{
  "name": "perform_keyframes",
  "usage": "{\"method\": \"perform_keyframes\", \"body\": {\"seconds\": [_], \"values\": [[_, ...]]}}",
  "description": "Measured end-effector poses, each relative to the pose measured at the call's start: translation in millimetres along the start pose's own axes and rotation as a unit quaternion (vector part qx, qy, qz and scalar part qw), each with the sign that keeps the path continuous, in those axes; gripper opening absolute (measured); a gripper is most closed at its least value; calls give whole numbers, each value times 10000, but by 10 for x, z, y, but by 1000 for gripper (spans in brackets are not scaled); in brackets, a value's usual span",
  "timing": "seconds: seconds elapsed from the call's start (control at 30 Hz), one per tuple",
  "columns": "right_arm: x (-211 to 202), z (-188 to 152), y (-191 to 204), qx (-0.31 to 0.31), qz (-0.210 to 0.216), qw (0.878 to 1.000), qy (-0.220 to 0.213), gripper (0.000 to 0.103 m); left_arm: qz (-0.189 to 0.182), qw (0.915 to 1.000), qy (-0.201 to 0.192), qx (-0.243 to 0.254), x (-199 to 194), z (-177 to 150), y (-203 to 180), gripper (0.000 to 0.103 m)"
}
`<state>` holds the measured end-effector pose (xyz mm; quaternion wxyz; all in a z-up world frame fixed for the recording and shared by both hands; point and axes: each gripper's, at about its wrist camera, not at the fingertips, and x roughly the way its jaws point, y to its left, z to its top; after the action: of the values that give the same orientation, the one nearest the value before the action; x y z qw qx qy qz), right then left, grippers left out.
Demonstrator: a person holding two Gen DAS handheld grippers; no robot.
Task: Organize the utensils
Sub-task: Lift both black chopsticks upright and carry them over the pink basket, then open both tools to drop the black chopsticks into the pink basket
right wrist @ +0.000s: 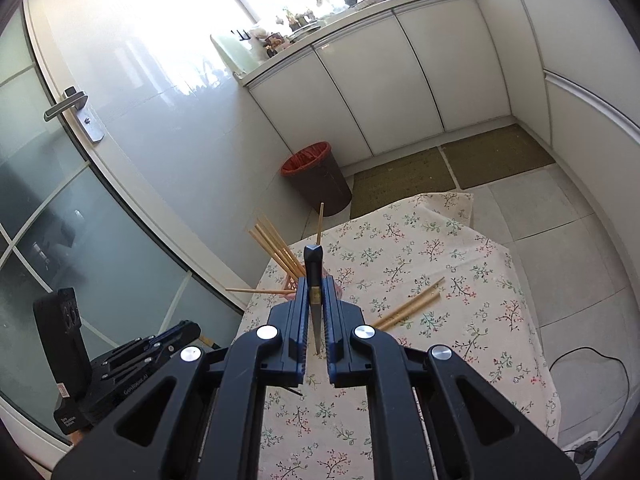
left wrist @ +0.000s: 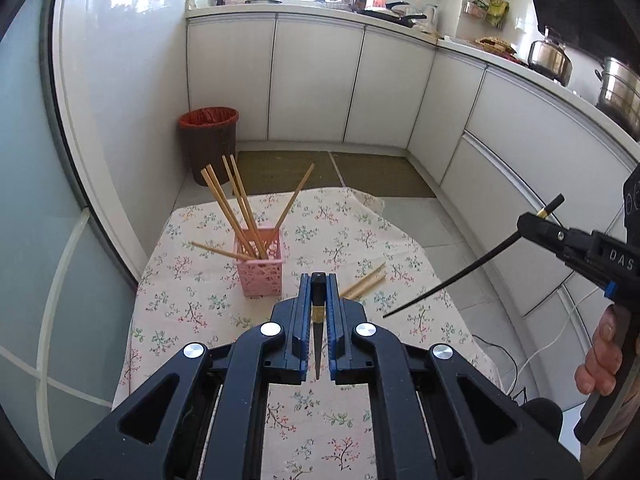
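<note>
Two black tapered chopsticks with brass bands are in hand, one per gripper; neither is yet in the holder.

Item, left of centre in the left wrist view: pink perforated plastic utensil holder (left wrist: pixel 262 266), square and upright on the floral-print tablecloth (left wrist: pixel 200 300). It holds several pale wooden chopsticks (left wrist: pixel 236 208) fanned outward; one lies low, poking out leftward.

Item, centre of that view: left gripper (left wrist: pixel 319 292), its blue-padded jaws drawn nearly together on the first black tapered chopstick (left wrist: pixel 318 320), blunt end forward, tip pointing back toward the camera. The gripper sits just right of the holder and nearer the camera.

Item, right of centre: a few loose wooden chopsticks (left wrist: pixel 366 282) lying on the cloth, partly hidden behind the gripper.

Item, right edge: right gripper (left wrist: pixel 532 228), held by a bare hand (left wrist: pixel 598 364), clamped narrowly near the banded end of the second black tapered chopstick (left wrist: pixel 448 280), which slants down-left above the cloth. The right wrist view confirms its jaws close on that stick (right wrist: pixel 314 300), the holder largely hidden behind them.

Handling note, as judgement: tip each stick point-down, centre it over an open gap between the fanned sticks, lower before releasing. One gripper at a time avoids crossing. The light holder may topple if nudged sideways.
</note>
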<state>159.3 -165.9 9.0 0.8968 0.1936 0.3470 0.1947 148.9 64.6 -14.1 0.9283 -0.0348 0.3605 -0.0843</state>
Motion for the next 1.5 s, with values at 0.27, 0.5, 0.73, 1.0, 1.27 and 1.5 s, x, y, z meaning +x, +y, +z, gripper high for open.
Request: {"method": "perform_keyframes", "body": {"seconds": [0.27, 0.5, 0.73, 1.0, 1.27, 1.5], "values": [[191, 278, 101, -186, -42, 9998, -1, 7, 402, 9962, -763, -132, -33, 689, 101, 6], [468, 441, 170, -313, -74, 9995, 64, 7, 620, 9934, -935, -224, 266, 1009, 233, 6], [726, 503, 132, -291, -164, 9993, 173, 7, 633, 9952, -641, -375, 813, 995, 421, 7], [885, 669, 247, -267, -92, 9996, 52, 7, 562, 9943, -720, -558, 763, 895, 594, 13], [1189, 868, 612, -578, -18, 9982, -137, 7, 599, 9873, -1066, -1011, 366, 866, 825, 18], [1814, 695, 806, -956, -227, 9952, 31, 7, 683, 9866, -915, -1166, 380, 705, 1007, 18]]}}
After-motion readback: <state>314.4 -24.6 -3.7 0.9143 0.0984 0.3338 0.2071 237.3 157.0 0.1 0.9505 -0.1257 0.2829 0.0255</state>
